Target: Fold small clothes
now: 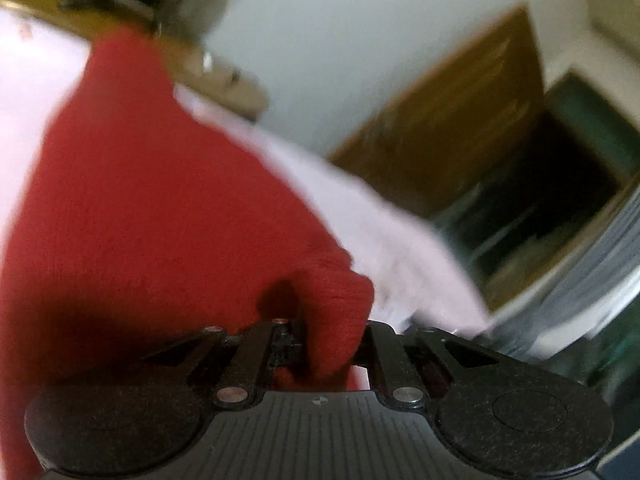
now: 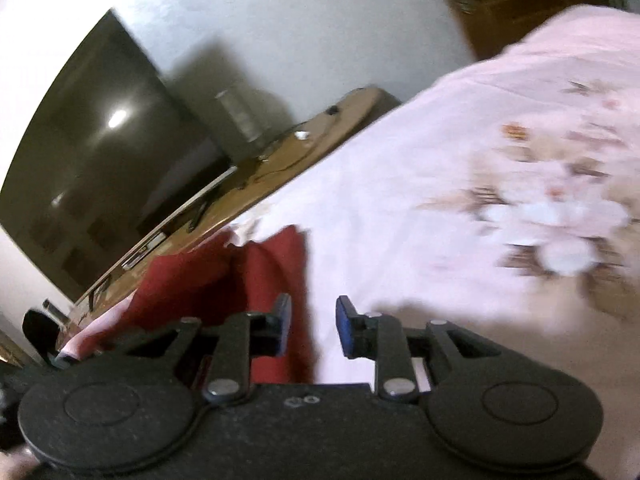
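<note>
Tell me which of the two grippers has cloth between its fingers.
The left gripper: its fingers pinch a fold of the red garment. The right gripper is open, nothing between them.

Right hand-held gripper (image 2: 312, 326) at bottom centre, blue-padded fingers (image 2: 345, 320) apart, nothing between. Red garment (image 2: 224, 280) crumpled lower left of centre, on pink floral bedsheet (image 2: 460, 168) filling right half. Dark TV screen (image 2: 92, 152) upper left, standing on wooden table (image 2: 288, 160). View blurred.
</note>
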